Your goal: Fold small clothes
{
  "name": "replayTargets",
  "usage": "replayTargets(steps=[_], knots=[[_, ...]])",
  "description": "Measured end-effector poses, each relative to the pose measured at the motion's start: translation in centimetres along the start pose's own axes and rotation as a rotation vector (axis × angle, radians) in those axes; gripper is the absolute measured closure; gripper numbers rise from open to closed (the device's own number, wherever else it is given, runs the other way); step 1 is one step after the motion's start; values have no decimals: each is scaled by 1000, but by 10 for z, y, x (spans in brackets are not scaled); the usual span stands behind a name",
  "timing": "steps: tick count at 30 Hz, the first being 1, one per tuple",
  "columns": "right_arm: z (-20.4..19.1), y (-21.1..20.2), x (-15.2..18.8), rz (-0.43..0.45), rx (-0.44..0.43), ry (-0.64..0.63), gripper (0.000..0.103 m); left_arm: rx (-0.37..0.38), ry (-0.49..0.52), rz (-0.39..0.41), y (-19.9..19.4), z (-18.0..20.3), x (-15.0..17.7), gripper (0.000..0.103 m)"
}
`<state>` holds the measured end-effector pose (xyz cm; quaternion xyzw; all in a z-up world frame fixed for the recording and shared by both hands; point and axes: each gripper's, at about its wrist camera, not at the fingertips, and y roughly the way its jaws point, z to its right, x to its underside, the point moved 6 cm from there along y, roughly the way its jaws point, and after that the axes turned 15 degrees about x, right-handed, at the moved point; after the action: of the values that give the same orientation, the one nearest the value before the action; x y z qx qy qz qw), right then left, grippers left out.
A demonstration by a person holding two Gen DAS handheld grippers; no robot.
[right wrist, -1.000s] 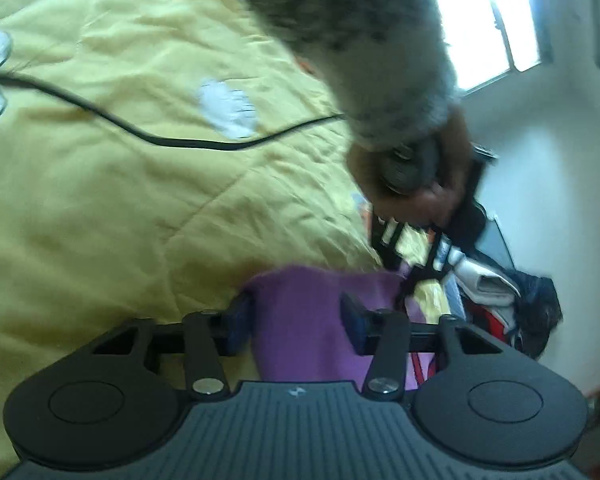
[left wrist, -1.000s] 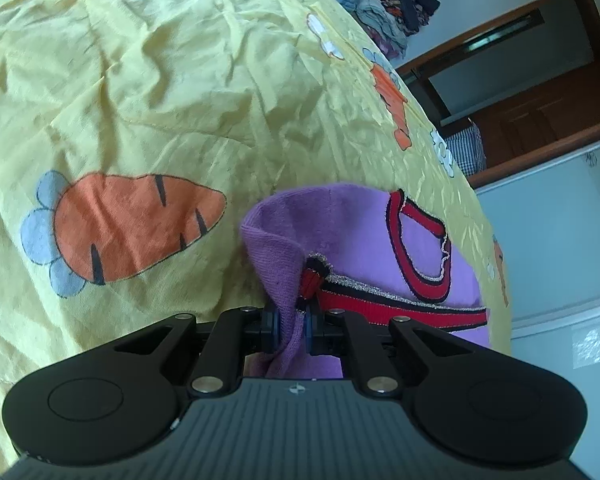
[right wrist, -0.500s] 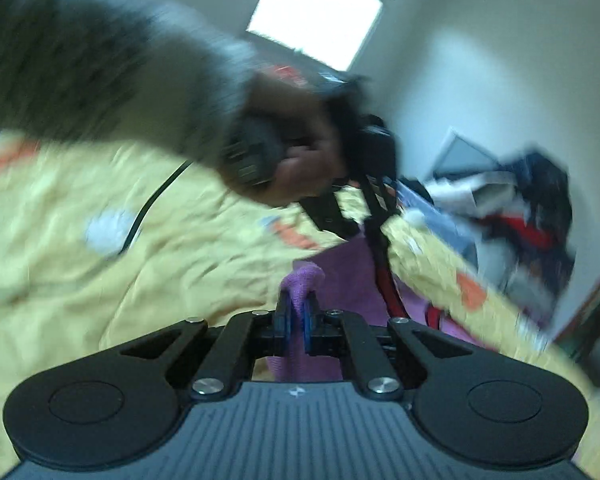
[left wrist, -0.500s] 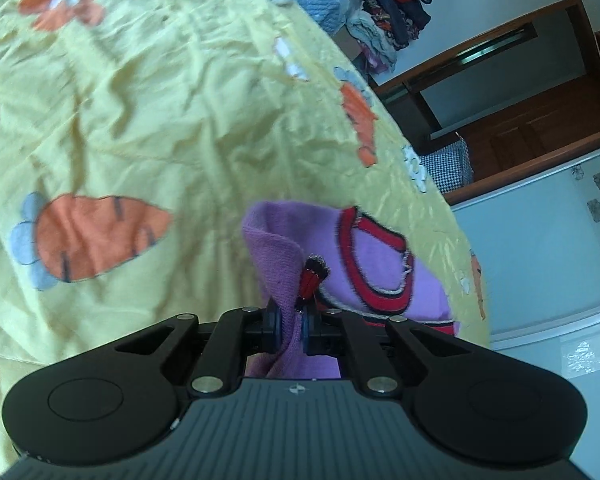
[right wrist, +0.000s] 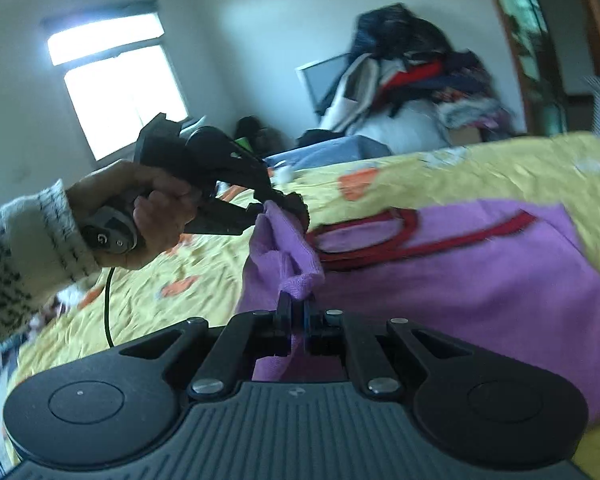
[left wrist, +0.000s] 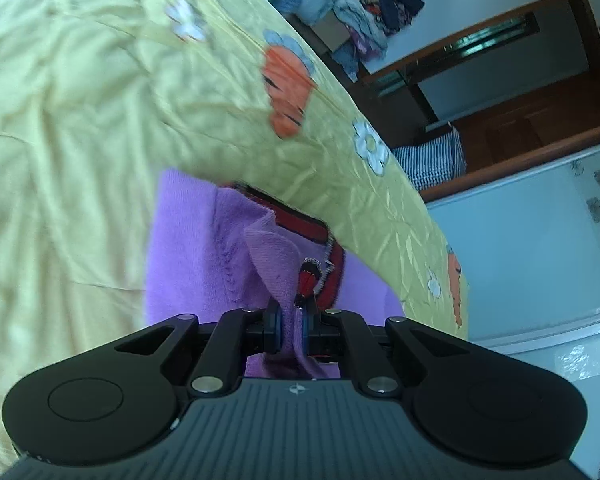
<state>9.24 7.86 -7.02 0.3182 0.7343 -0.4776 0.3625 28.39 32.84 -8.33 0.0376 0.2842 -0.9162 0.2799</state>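
Note:
A small purple knit garment point(left wrist: 204, 256) with red trim lies on the yellow bedspread point(left wrist: 80, 120). My left gripper point(left wrist: 291, 326) is shut on a bunched purple edge beside the red trim. In the right wrist view the same purple garment point(right wrist: 480, 280) spreads to the right, partly lifted. My right gripper point(right wrist: 296, 316) is shut on another purple corner. The left gripper point(right wrist: 262, 210), held by a hand point(right wrist: 140, 212) in a speckled sleeve, pinches the cloth a little farther off.
The yellow bedspread point(right wrist: 420, 176) has carrot and flower prints. A heap of clothes point(right wrist: 412, 80) is piled past the bed's far edge. A black cable point(right wrist: 108, 308) hangs from the left gripper. A wooden door frame point(left wrist: 500, 52) and pale cabinet point(left wrist: 540, 248) stand on the right.
Both grippers have risen and swung with the garment; the right one shut on a purple corner a second ago. The cloth now hangs lifted between the two grips.

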Motion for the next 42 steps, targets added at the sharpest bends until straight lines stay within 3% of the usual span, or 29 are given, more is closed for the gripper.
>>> replayTargets(steps=[14, 22, 29, 39, 42], knots=[[102, -38, 13, 35, 144, 133, 98, -40, 116, -146, 138, 67, 56, 94], [142, -56, 23, 42, 231, 195, 99, -49, 201, -207, 192, 101, 94, 94], [166, -62, 40, 13, 280, 228, 99, -88, 251, -227, 217, 108, 112, 94], [173, -72, 39, 30, 325, 227, 100, -84, 305, -172, 221, 123, 119, 94], [182, -64, 42, -12, 343, 238, 100, -100, 325, -179, 231, 124, 123, 94]])
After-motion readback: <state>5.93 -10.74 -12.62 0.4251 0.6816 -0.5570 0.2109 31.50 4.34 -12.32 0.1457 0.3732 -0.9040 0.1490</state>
